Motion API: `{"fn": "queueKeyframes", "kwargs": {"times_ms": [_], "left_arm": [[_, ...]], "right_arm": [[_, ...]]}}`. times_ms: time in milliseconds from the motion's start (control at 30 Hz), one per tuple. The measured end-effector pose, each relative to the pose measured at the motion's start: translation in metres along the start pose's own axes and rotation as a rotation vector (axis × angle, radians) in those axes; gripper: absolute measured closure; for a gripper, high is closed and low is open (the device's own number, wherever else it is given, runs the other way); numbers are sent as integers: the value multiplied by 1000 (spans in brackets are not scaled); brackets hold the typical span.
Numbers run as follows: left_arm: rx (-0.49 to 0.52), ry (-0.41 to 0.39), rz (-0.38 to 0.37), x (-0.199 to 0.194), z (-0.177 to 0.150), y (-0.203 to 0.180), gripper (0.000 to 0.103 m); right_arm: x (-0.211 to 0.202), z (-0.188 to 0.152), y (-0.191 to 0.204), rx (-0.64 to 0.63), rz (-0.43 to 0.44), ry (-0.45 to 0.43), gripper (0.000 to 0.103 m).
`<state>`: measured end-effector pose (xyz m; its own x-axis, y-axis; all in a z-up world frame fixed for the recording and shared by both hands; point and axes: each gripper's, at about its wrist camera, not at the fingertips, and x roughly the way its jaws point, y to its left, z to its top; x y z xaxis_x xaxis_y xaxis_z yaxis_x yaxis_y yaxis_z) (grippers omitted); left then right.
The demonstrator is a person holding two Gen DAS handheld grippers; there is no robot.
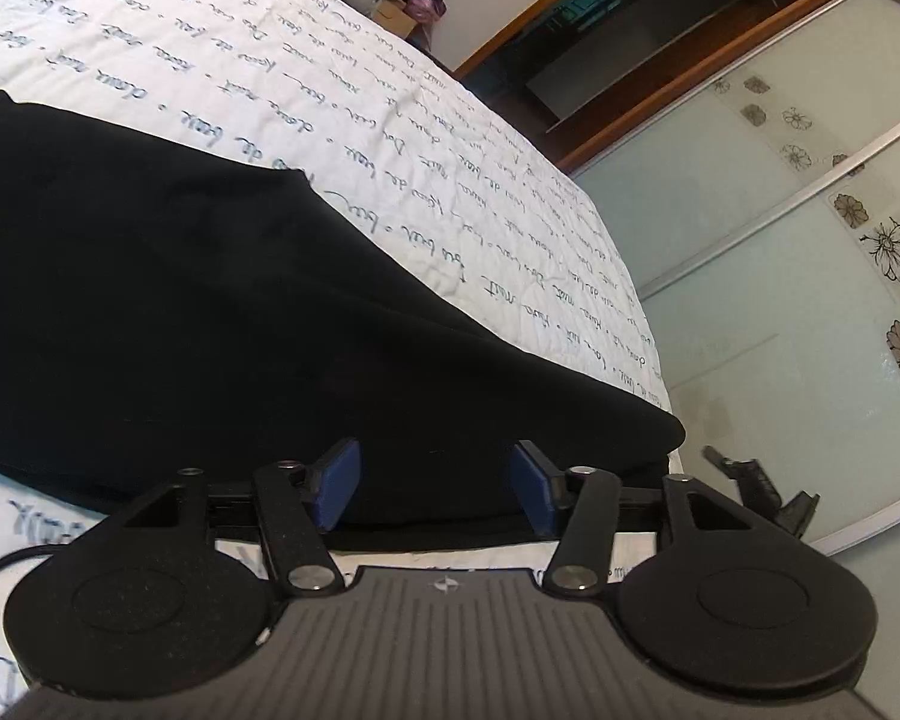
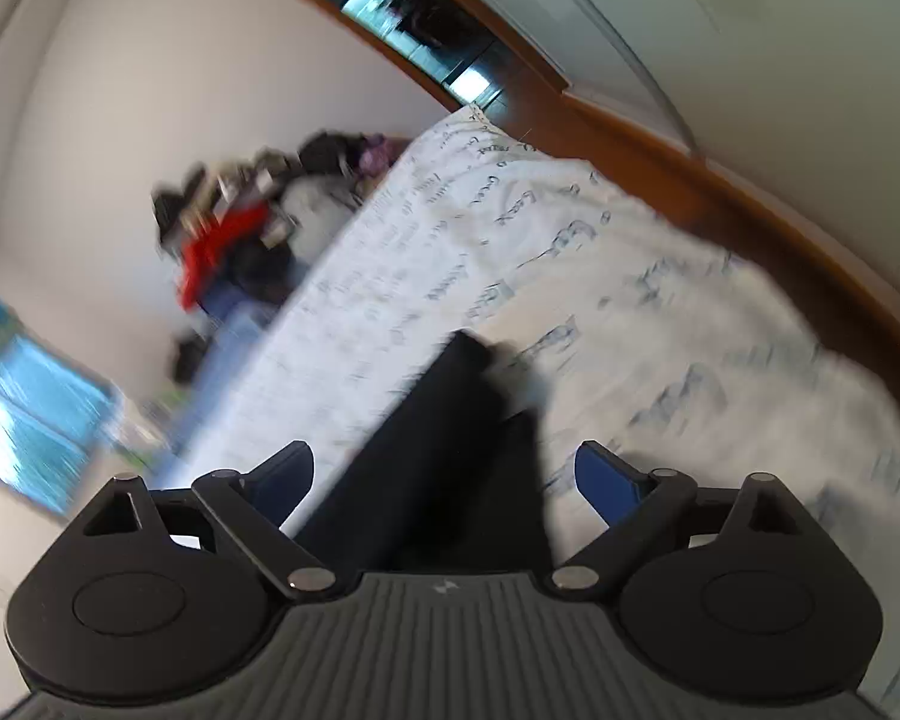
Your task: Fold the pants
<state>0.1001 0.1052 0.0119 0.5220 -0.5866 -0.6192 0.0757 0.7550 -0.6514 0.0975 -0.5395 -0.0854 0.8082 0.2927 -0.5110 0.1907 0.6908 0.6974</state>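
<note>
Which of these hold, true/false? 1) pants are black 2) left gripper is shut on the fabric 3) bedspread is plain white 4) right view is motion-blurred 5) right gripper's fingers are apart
1) The pants are black. True.
2) The left gripper is shut on the fabric. False: its fingers stand apart with the dark cloth between them, no pinch visible.
3) The bedspread is plain white. False: it is white with lines of handwritten-style script printed on it.
4) The right wrist view is motion-blurred. True: the bedspread lettering and the pile of clothes beside the bed are smeared.
5) The right gripper has its fingers apart. True: the pants lie in the wide gap between them.
</note>
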Motion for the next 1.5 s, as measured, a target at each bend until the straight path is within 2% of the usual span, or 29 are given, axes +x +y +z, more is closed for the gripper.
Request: {"fn": "queueKeyframes", "kwargs": {"times_ms": [33,67,100,167,233,267,300,333,400,533,733,800,867,933,967,1067,1100,1167,1200,1267,1300,1333,1367,1400,1433,1500], "left_arm": [[1,3,0,4,-1,-2,35],[5,8,0,8,-3,-4,35],[16,17,4,13,-6,-7,35],[56,34,15,26,-12,-16,35],[95,51,15,39,-16,-27,35],[105,60,3,45,-16,-32,35],[110,68,-12,50,-17,-35,35],[115,78,-21,56,-16,-39,34],[128,94,-33,67,-17,-45,33],[151,131,-50,92,-17,-59,33],[209,149,-93,120,-25,-78,31],[200,155,-80,129,-28,-80,30],[182,170,-45,136,-30,-80,29],[179,179,-42,138,-31,-79,28],[183,176,-39,137,-32,-78,25],[188,159,-34,136,-35,-73,22],[181,162,-27,138,-36,-71,22],[169,167,-31,137,-36,-70,22],[175,165,-41,134,-37,-70,22],[192,155,-59,131,-36,-72,22],[198,149,-64,130,-36,-72,22],[201,147,-68,129,-37,-72,22],[198,150,-71,131,-36,-71,22],[192,157,-70,133,-36,-69,22],[189,164,-67,134,-37,-69,22],[201,159,-79,131,-37,-72,22]], "right_arm": [[8,4,-2,-28,5,24,24],[15,4,-5,-40,5,48,31],[21,6,-6,-47,6,70,43],[33,8,-12,-67,27,119,46],[35,10,-15,-95,37,124,48],[33,11,-15,-103,33,127,52],[33,10,-15,-120,19,130,74],[32,9,-16,-133,16,136,83],[29,7,-25,-104,64,134,83],[31,4,-35,-76,87,135,83],[48,9,-25,-110,96,150,83],[47,9,-21,-104,144,146,91],[44,11,-14,-123,140,109,91],[36,17,-14,-102,169,67,91],[33,20,-16,-105,159,42,92],[41,17,-36,-105,18,51,93],[40,14,-44,-83,50,35,98],[34,14,-52,11,82,24,97],[27,15,-56,99,106,20,93],[10,7,-56,220,237,-23,89],[4,-1,-53,253,322,-36,83],[4,-9,-46,279,378,-15,67],[7,-17,-38,296,394,16,56],[12,-25,-29,297,390,46,31],[19,-31,-21,285,367,74,20],[37,-39,-6,237,290,132,21]]}}
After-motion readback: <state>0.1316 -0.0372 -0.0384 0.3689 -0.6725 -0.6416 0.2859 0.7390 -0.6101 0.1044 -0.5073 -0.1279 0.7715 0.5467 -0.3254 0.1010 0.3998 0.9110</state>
